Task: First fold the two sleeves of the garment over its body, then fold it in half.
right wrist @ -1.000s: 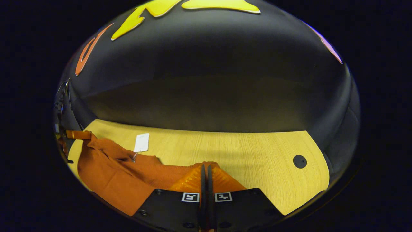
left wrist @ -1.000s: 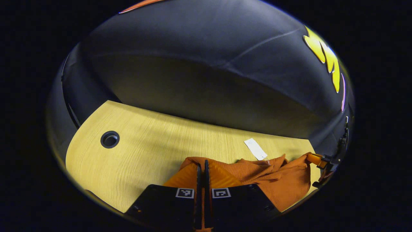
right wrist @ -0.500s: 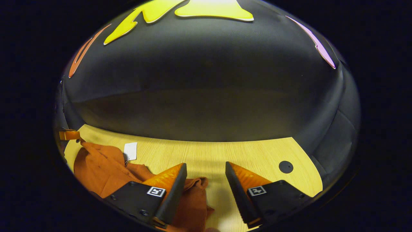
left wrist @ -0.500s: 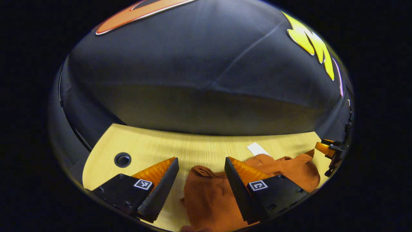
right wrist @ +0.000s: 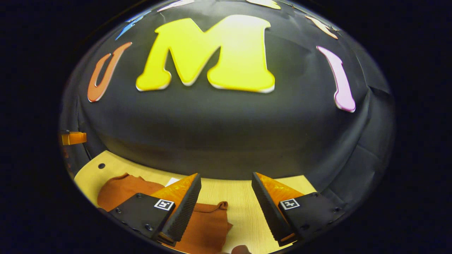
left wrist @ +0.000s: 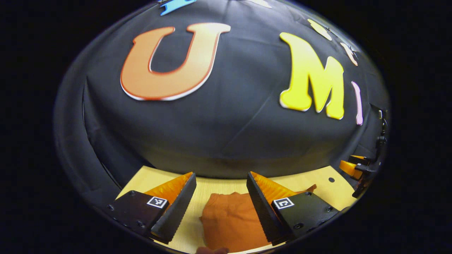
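Both your grippers have let go and lifted since a second ago: then each was pinched shut on the orange cloth, and now each points higher up the booth wall, with less of the table in sight.

Your left gripper (left wrist: 220, 197) stands wide, jaws well apart, holding nothing and touching nothing. The orange garment (left wrist: 231, 220) lies on the wooden table (left wrist: 201, 187) below and between its fingers, bunched into a folded heap that runs on behind the finger on that view's right side. Far off at the right edge of the left gripper view you can see your other gripper, small and partly cut off.

Your right gripper (right wrist: 226, 197) is equally wide and empty. In the right gripper view the garment (right wrist: 208, 225) lies below and to the left, passing behind the left-hand finger; one edge ends between the fingers, with bare table (right wrist: 240, 208) beyond it. A white tag (right wrist: 172, 181) peeps out just past that finger's tip, beside the cloth. A small dark hole (right wrist: 101, 165) in the tabletop sits far to the left, near the table's edge.
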